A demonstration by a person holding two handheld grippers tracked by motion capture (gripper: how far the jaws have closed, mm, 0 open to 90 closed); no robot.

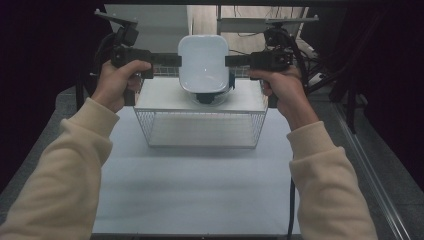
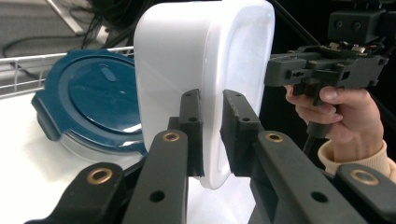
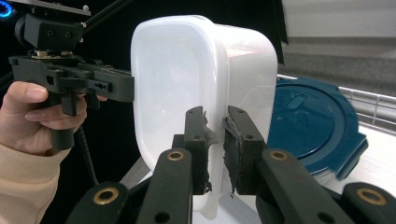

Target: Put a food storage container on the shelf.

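Sleeves: cream, both forearms enter from the bottom of the high view and angle inward.
Table (image 1: 200,195): white top, bare in front of the rack.
Rack (image 1: 200,127): white wire shelf standing mid-table, with a flat white top.
Left hand (image 1: 117,82): wrapped round the handle of its gripper, at the rack's left end.
Right hand (image 1: 282,85): wrapped round the handle of its gripper, at the rack's right end.
Left gripper (image 1: 175,60): points level toward the centre; jaws pinch the tub's left rim. In the left gripper view the rim edge runs down between the two pads (image 2: 191,126), one pad on each face.
Right gripper (image 1: 231,60): points level toward the centre, opposite the left one; jaws pinch the tub's right rim. In the right gripper view the pads (image 3: 196,140) are frayed and press on the rim from both sides.
Tub (image 1: 203,62): white, rounded-square plastic, tipped on edge, held in the air between the two grippers, above the rack top and clear of it.
Box (image 1: 207,95): round clear container with a dark blue clip lid, resting on the rack top, under and behind the tub.
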